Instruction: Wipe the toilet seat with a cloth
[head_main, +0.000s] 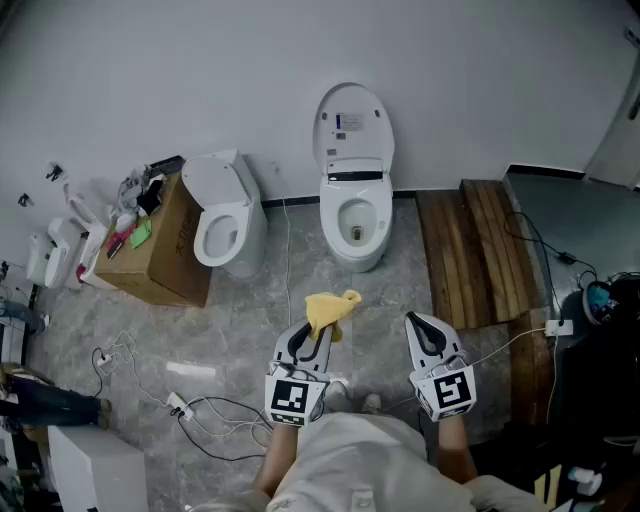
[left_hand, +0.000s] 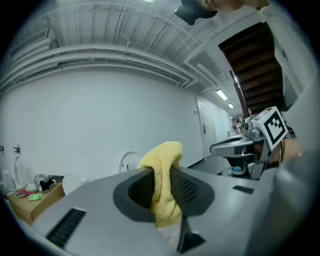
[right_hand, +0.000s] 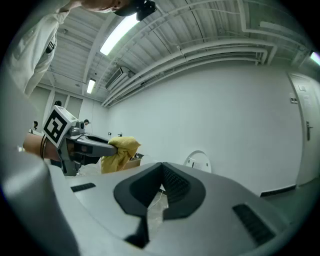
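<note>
Currently the yellow cloth (head_main: 330, 310) is pinched between the jaws of the left gripper (head_main: 316, 336), above the floor (head_main: 250, 320) and well short of the far toilet (head_main: 356, 250), whose lid is up. To its right, the right gripper (head_main: 424, 332) has its jaws pressed together on nothing. A second toilet (head_main: 228, 232) stands further left.

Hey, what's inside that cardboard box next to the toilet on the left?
The cardboard box shows a jumble at its open top: a green item, a red item, plus white and dark pieces. Anything deeper is covered by that layer.
</note>
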